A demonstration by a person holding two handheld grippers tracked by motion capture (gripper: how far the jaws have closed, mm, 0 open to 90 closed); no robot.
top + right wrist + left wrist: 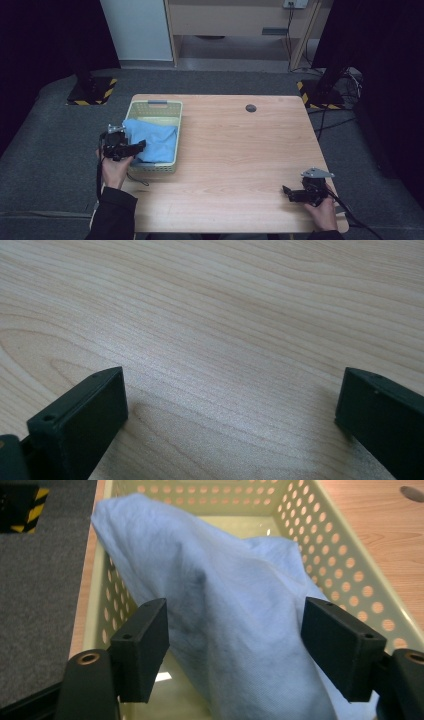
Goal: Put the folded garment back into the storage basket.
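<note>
One pale perforated basket [172,108] was recorded at the left side of the wooden table [240,150], with one blue cloth [155,137] lying in it and draped over its left wall. One left gripper [235,645] was held at the basket, jaws spread wide on either side of the cloth. One right gripper [230,415] was held low over bare tabletop, jaws spread, nothing between them. No legible writing was noted.

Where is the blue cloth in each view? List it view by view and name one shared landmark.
High view: blue cloth lies in the pale basket at the table's left edge.
Left gripper view: cloth sits centre, between the open jaws.
Right gripper view: bare wooden table, no cloth.
Shared landmark: the basket's perforated wall.
</note>
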